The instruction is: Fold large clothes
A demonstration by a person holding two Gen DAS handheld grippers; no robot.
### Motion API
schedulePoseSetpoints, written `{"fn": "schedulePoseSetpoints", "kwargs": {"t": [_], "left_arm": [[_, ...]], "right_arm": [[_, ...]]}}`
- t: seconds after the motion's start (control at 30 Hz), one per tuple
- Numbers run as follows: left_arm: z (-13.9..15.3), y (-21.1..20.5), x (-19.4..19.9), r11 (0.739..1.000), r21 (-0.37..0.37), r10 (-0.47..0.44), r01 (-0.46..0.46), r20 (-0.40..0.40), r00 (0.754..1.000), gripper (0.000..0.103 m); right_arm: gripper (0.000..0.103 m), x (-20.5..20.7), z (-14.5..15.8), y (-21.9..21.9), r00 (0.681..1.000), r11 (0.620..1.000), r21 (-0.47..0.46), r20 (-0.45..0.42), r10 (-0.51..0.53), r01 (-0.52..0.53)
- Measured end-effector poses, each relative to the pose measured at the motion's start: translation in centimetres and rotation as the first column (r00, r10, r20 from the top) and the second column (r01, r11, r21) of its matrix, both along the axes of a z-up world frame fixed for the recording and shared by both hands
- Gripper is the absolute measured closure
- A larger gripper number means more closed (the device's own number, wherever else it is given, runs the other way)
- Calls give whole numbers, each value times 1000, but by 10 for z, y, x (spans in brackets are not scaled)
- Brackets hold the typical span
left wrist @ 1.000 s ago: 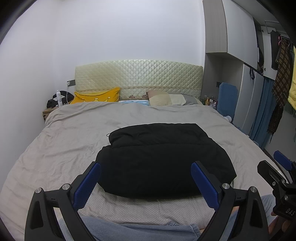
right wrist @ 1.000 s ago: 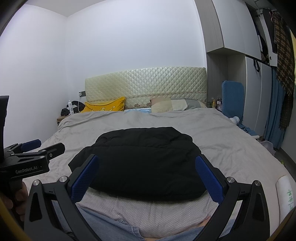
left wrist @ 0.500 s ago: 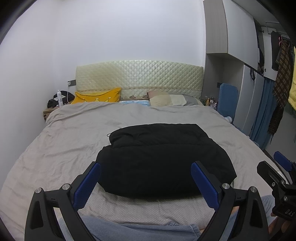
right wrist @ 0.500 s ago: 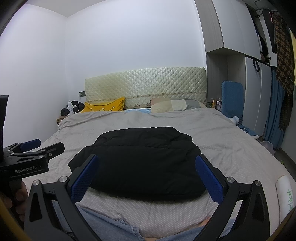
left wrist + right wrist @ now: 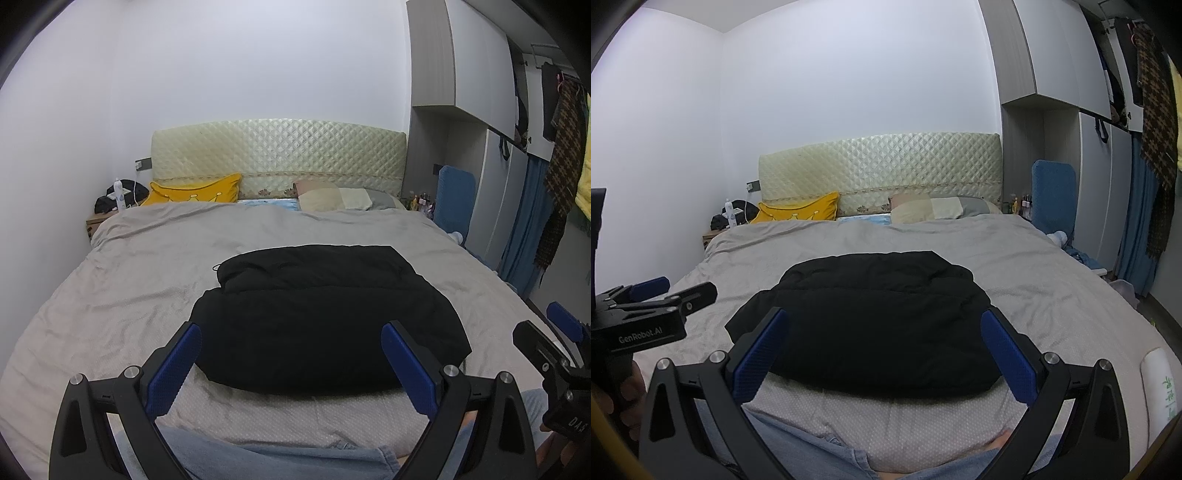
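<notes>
A black padded jacket [image 5: 325, 317] lies folded in a compact bundle on the grey bedspread [image 5: 129, 280], near the foot of the bed. It also shows in the right wrist view [image 5: 871, 321]. My left gripper [image 5: 291, 332] is open and empty, held back from the near edge of the jacket. My right gripper [image 5: 884, 317] is open and empty too, at about the same distance. Each gripper shows at the edge of the other's view: the right one [image 5: 554, 339], the left one [image 5: 653, 295].
A yellow pillow [image 5: 192, 192] and a beige pillow [image 5: 336, 199] lie at the quilted headboard [image 5: 277, 151]. A nightstand with a bottle [image 5: 118, 190] stands at the back left. A blue chair [image 5: 452, 199], wardrobe and hanging clothes [image 5: 561, 147] line the right side.
</notes>
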State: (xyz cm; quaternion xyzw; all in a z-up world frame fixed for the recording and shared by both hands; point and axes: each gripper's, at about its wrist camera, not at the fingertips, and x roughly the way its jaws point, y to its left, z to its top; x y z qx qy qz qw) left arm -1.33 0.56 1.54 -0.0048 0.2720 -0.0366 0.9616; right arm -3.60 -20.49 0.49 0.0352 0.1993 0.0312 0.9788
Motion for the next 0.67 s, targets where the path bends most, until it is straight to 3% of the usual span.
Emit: {"fn": "schedulePoseSetpoints", "kwargs": {"t": [0.67], "left_arm": [[0,-3,-4,1000,-2,-8,8,-1,1000,4]], "right_arm": [[0,1,-2,0,1000,1000,-3,-7,-1,1]]}}
